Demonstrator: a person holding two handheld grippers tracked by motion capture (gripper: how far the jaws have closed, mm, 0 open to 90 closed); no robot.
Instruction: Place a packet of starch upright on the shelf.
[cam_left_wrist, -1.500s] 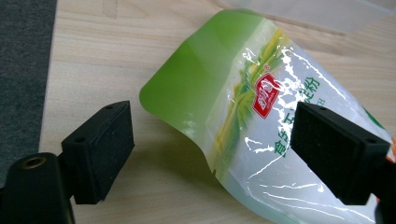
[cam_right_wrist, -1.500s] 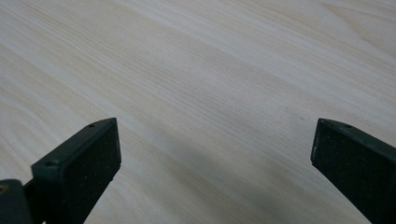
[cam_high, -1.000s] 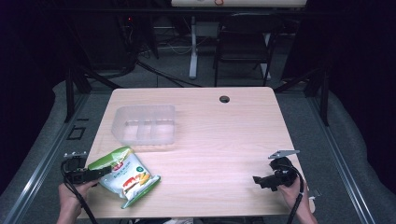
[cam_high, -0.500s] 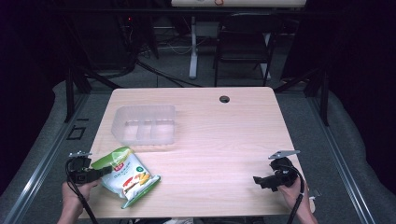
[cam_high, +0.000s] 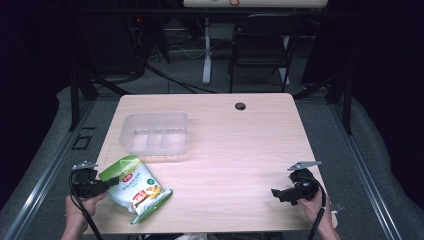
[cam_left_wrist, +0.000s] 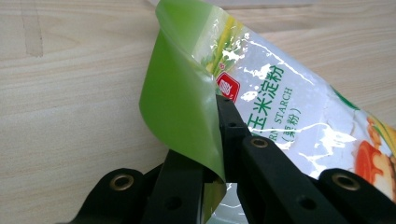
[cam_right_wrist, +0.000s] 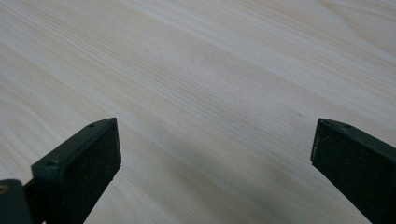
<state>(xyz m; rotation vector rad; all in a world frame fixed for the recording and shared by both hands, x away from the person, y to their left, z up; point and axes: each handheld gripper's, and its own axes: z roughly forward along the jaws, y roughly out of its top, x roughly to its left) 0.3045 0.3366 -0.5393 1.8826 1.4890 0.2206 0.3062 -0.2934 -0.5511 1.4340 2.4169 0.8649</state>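
Observation:
A green and white starch bag (cam_high: 136, 188) lies on the table near the front left corner. My left gripper (cam_high: 113, 181) comes in from the left, and its jaws have just been closing on the bag's green edge. In the left gripper view the bag (cam_left_wrist: 285, 107) has its green flap (cam_left_wrist: 180, 102) pinched between the jaws of the left gripper (cam_left_wrist: 214, 140), which is shut on it. The flap curls up over one jaw. My right gripper (cam_high: 276, 192) rests at the front right and stands open. In its own view the right gripper (cam_right_wrist: 215, 158) has bare wood between its pads.
A clear plastic container (cam_high: 155, 132) with dividers stands just behind the bag. A dark cable hole (cam_high: 240, 106) sits near the wooden table's (cam_high: 240, 150) far edge. A chair (cam_high: 260, 45) and stand legs are beyond the table.
My left gripper drew back a little to the left, off the bag's face, and closed on the bag's left edge. The right hand kept still.

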